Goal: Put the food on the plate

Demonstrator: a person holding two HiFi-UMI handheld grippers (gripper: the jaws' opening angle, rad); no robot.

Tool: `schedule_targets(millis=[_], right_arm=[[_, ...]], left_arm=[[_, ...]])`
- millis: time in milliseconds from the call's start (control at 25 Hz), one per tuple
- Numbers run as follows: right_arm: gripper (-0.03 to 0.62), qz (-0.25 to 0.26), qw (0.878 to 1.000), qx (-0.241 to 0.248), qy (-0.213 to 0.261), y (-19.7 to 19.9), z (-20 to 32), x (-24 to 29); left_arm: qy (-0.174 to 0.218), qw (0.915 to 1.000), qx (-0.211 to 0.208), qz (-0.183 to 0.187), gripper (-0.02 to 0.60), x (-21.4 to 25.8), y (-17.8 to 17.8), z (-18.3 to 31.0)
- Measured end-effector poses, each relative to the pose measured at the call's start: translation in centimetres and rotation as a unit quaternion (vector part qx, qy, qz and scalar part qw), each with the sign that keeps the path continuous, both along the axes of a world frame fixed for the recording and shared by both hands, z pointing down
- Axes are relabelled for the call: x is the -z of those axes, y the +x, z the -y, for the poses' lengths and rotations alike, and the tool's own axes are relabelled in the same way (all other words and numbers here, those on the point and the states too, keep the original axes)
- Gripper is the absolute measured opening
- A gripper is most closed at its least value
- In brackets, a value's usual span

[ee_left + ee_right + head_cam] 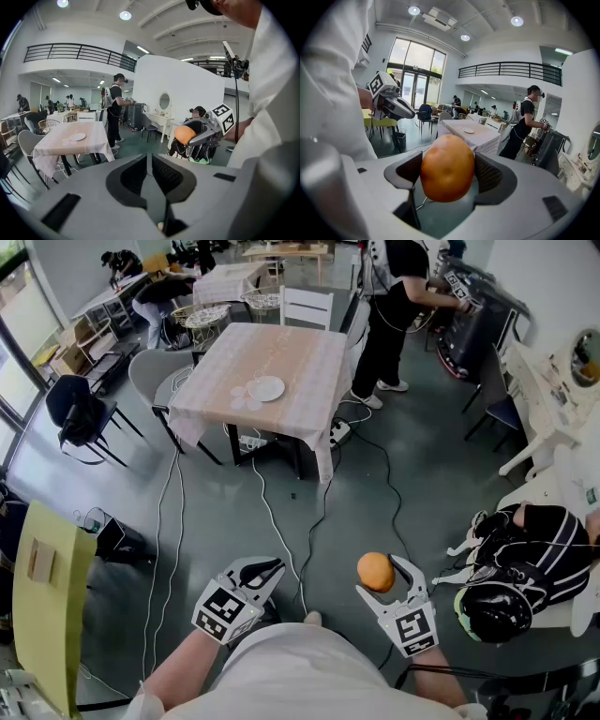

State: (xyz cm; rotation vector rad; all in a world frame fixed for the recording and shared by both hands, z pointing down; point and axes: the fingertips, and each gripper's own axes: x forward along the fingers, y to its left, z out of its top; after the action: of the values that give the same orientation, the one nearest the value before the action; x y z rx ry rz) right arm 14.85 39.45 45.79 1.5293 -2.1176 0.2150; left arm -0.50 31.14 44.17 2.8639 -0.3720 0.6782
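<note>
One round orange food item [447,168] is clamped between the two jaws of the right gripper [382,579], whose pads press on its left and right sides. It is held in the air over the grey floor [427,474], low in the head view and well apart from the desk [291,348]. The left gripper [263,570] hangs beside it at about the same height, its two jaws drawn together with only a thin slit between the pads. On the desk, which wears a pale checked cloth, lies one white plate [268,388], with a pale round patch just beside it that is too small to make out. One white chair [307,306] stands at the desk's far side. One person in black [398,296] stands near the desk's right corner. One black backpack [534,554] and one helmet [494,612] lie at the right.
</note>
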Motion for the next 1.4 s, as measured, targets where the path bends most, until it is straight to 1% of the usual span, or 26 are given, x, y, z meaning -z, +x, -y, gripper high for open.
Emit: schedule_targets(millis=[200, 360, 480, 600, 760, 920, 1120, 1160, 1200, 1280, 1400], right_arm=[[0.356, -0.004, 1.000, -0.007, 0.005, 1.0, -0.8, 0.4], [0.356, 0.000, 1.000, -0.007, 0.004, 1.0, -0.9, 0.2], [0.356, 0.003, 1.000, -0.004, 0.000, 0.7, -0.6, -0.2], [0.355, 0.011, 1.000, 0.008, -0.003, 0.2, 0.8, -0.5], [0.356, 0.034, 0.999, 0.017, -0.018, -1.0, 3.5, -1.1], [0.356, 0.028, 0.999, 0.004, -0.016, -1.3, 8.3, -0.6], [0.354, 0.018, 1.000, 0.004, -0.023, -3.0, 16.2, 0.0], [0.354, 0.014, 1.000, 0.004, -0.023, -3.4, 17.9, 0.3], [0.354, 0.012, 1.000, 0.003, -0.022, -3.9, 19.7, 0.4], [0.354, 0.013, 1.000, 0.004, -0.020, -5.3, 23.4, 0.6], [0.354, 0.005, 1.000, 0.014, -0.020, -7.5, 28.3, 0.4]], left_arm=[[0.009, 0.9999, -0.005, -0.006, 0.044, 0.6, 1.2, -0.5], [0.007, 1.0000, -0.004, -0.004, 0.044, 0.6, 1.3, -0.7], [0.006, 1.0000, 0.002, -0.002, 0.044, 0.4, 0.8, -0.4], [0.004, 0.9999, 0.016, -0.003, 0.044, 0.5, -0.2, 0.6], [-0.013, 0.9996, 0.025, 0.004, 0.043, -0.7, -1.7, 2.5], [-0.010, 0.9998, 0.016, -0.005, 0.044, -0.5, -1.9, 7.2], [-0.007, 0.9992, 0.011, -0.037, 0.043, 1.1, -2.9, 14.9], [-0.006, 0.9992, 0.004, -0.040, 0.030, 1.3, -3.3, 16.1], [-0.006, 0.9992, -0.004, -0.041, 0.013, 1.4, -4.0, 17.3], [-0.007, 0.9990, -0.014, -0.041, 0.011, 1.5, -5.8, 19.7], [-0.017, 0.9985, -0.012, -0.050, 0.009, 1.3, -9.0, 23.1]])
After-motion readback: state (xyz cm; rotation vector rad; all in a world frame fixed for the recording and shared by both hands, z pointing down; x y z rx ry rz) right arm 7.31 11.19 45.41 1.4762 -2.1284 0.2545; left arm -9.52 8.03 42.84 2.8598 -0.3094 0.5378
